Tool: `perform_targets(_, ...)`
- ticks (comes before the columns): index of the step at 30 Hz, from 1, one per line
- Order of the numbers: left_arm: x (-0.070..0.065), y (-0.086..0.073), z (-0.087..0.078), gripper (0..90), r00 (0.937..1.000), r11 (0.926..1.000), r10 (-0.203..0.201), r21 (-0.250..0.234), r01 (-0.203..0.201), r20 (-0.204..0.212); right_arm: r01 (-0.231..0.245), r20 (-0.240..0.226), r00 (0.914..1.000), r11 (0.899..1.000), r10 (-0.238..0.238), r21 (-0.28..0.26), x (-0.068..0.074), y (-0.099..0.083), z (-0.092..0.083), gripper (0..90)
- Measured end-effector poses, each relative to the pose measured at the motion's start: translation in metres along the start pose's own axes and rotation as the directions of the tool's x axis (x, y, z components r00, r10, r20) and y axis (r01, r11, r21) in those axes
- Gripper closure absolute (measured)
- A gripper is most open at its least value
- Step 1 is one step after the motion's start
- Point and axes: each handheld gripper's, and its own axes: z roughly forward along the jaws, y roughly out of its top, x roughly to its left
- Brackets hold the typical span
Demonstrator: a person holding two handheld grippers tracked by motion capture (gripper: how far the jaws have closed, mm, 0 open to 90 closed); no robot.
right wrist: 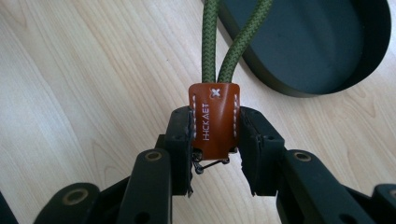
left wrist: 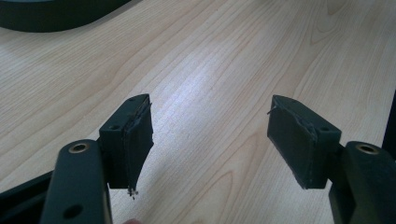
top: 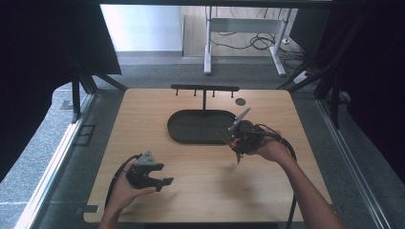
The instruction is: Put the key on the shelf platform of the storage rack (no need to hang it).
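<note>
the right gripper (right wrist: 215, 154) has its jaws pressed in on a brown leather tab (right wrist: 214, 119), stitched in white and stamped "hickaet"; two strands of green braided cord (right wrist: 219, 42) rise out of the top of the tab and run away toward the dark oval tray (right wrist: 327, 51); a bit of thin dark wire or ring shows just under the tab, between the jaws, too small to name; it looks like a keychain lanyard, though the far end of the cord is out of frame.

in the high view the right gripper (top: 242, 138) sits at the near right edge of the oval tray (top: 191, 129), with a faint loop of green cord (top: 222, 135) just beside it; at the tray's back stands a black rack with small pegs (top: 204, 88) on a post; the left gripper (top: 155, 179) rests low over the wooden table (top: 200, 191), well apart from the tray; its jaws stand wide with nothing between them, only bare wood grain (left wrist: 210, 93).

as a judgement: the lanyard should be light; the cord soft and limp, so it will dangle and swing; the leather tab is the firm, flat part and grips well, though smooth enough to slip if pinched only at its edge; the tab is the best hold, as now; the loop of cord is the part likely meant to go over a peg.
</note>
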Motion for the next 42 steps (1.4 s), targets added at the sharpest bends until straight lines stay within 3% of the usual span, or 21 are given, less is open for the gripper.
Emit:
perform_targets(13,0.003,-0.001,-0.003,31.7,1.0000,1.0000,-0.001,-0.010,0.001,0.000,0.006,0.002,1.0000,0.999,-0.006,0.038,-0.013,0.021,0.003,66.7)
perform_targets(24,0.003,-0.002,-0.003,31.7,1.0000,1.0000,-0.006,-0.007,0.006,0.001,0.026,-0.005,0.9996,0.999,-0.026,0.029,-0.017,0.033,0.005,66.7)
perform_targets(42,0.003,-0.002,-0.001,31.2,1.0000,0.9999,-0.008,0.009,0.008,0.004,0.001,-0.011,0.9999,1.000,-0.001,0.000,-0.029,0.041,0.004,66.7)
